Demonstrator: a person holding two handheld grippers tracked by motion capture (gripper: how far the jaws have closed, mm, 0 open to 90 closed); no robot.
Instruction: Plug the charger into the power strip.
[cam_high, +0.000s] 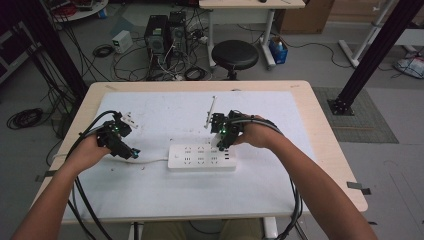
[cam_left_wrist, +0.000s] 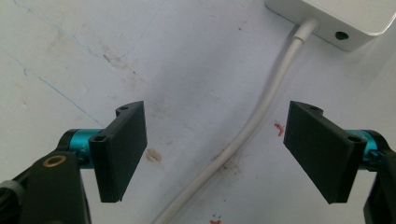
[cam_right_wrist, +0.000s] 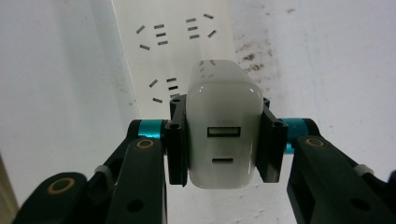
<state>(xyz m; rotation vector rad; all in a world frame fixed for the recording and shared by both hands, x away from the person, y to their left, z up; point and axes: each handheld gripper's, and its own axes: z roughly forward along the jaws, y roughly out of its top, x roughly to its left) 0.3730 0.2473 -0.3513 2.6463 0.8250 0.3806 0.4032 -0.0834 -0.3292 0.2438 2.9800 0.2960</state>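
Note:
A white power strip (cam_high: 202, 156) lies flat in the middle of the table, its white cord (cam_left_wrist: 243, 133) running off to the left. My right gripper (cam_right_wrist: 223, 140) is shut on a white USB charger (cam_right_wrist: 224, 135), held right over the sockets of the power strip (cam_right_wrist: 173, 51); whether its prongs are in a socket is hidden. In the high view the right gripper (cam_high: 222, 136) is at the strip's right part. My left gripper (cam_left_wrist: 215, 154) stands open, jaws wide apart on either side of the cord, close above the table and just left of the strip's end (cam_left_wrist: 345, 21); in the high view the left gripper (cam_high: 131, 152) is at the cord.
A white sheet (cam_high: 165, 185) covers most of the wooden table (cam_high: 330, 150). A thin white stick-like item (cam_high: 211, 111) lies behind the right gripper and a small white piece (cam_high: 130, 119) behind the left. A black stool (cam_high: 235, 54) and computer cases (cam_high: 165, 32) stand beyond the far edge.

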